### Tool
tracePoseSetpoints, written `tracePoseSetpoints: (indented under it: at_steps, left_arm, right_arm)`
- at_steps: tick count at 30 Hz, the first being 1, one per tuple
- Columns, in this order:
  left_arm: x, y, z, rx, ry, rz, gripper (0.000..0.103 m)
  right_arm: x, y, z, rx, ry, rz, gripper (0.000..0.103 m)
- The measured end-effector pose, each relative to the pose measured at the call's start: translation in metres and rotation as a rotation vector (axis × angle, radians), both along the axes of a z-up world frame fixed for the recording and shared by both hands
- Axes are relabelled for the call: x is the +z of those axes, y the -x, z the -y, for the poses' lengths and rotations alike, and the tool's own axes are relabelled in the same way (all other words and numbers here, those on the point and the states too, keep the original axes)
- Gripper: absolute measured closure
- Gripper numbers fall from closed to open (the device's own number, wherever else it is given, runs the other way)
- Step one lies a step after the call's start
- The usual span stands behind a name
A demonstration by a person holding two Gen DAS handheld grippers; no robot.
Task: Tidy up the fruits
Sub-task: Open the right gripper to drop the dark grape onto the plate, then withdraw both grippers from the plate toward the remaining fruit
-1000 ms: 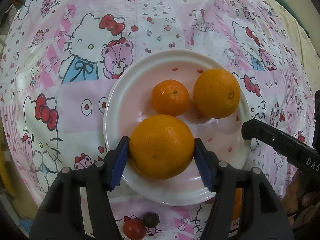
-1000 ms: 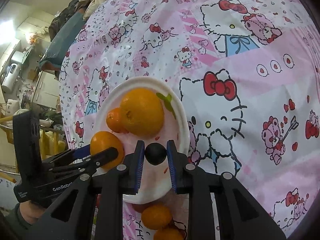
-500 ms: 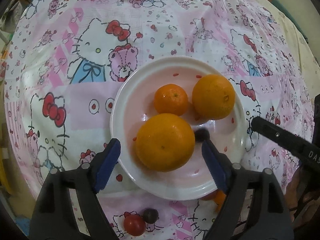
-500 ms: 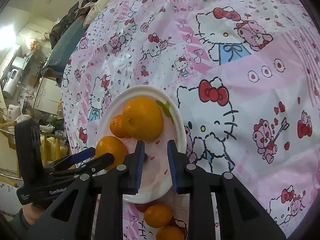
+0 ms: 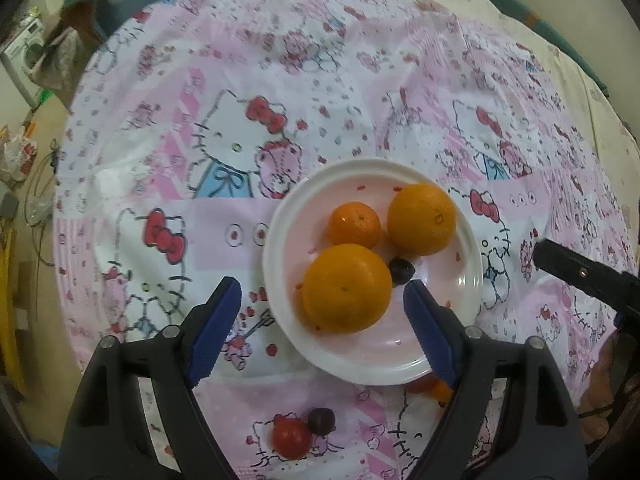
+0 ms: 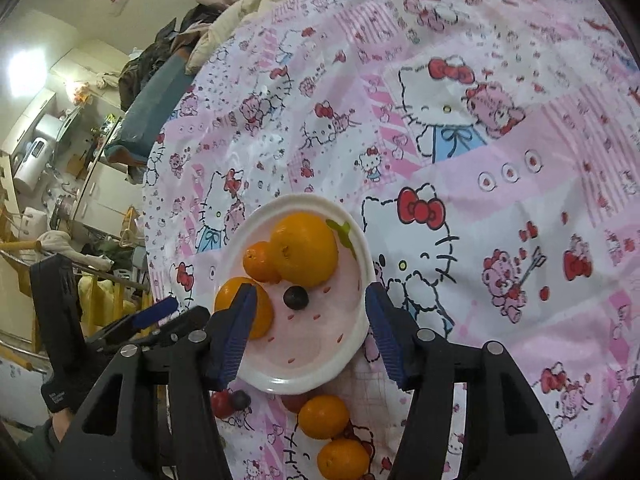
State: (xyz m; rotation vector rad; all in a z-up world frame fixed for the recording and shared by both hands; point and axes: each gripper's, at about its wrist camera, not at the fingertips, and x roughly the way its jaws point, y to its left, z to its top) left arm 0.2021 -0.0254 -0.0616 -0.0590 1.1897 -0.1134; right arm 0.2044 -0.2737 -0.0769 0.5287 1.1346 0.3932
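Observation:
A white plate (image 5: 468, 280) (image 6: 360, 332) on the pink cartoon tablecloth holds a large orange (image 5: 347, 289) (image 6: 244, 307), a second large orange (image 5: 422, 219) (image 6: 306, 250), a small mandarin (image 5: 355, 225) (image 6: 258, 262) and a dark grape (image 5: 401, 271) (image 6: 296, 298). My left gripper (image 5: 322, 330) is open and empty, above the plate's near left edge. My right gripper (image 6: 308, 332) is open and empty over the plate's near side. A red cherry tomato (image 5: 291, 438) (image 6: 221, 405) and a dark grape (image 5: 321, 421) (image 6: 241, 399) lie on the cloth. Two mandarins (image 6: 324, 417) (image 6: 344, 458) lie near the plate.
The right gripper's black body (image 5: 580, 276) shows at the right of the left wrist view; the left gripper's body (image 6: 60, 320) shows at the left of the right wrist view. The table edge drops to a cluttered room (image 6: 60, 160) on the left.
My left gripper let go of the large orange, opened wide and pulled back and up. My right gripper dropped the dark grape onto the plate, opened wide and drew back.

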Motion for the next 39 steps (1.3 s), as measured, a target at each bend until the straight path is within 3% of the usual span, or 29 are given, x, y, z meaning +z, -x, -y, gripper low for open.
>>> tracePoseSetpoints:
  at_steps: [4, 11, 20, 28, 39]
  left_arm:
    - [0.013, 0.012, -0.009, 0.046, -0.077, 0.065, 0.022]
    - [0.029, 0.037, -0.027, 0.079, -0.05, 0.102, 0.022]
    - [0.034, 0.07, -0.037, 0.118, -0.008, 0.096, 0.022]
    - [0.031, 0.092, -0.033, 0.096, -0.022, 0.098, 0.022]
    - [0.021, 0.107, -0.03, 0.078, -0.036, 0.082, 0.022]
  right_arm:
    - [0.018, 0.014, 0.002, 0.013, 0.028, 0.042, 0.043]
    - [0.034, 0.046, 0.003, 0.019, 0.096, 0.101, 0.039]
    - [0.03, 0.081, 0.0, 0.02, 0.085, 0.083, 0.038]
    - [0.026, 0.104, -0.001, 0.016, 0.104, 0.075, 0.036]
    - [0.005, 0.107, -0.003, 0.006, 0.115, -0.001, 0.036]
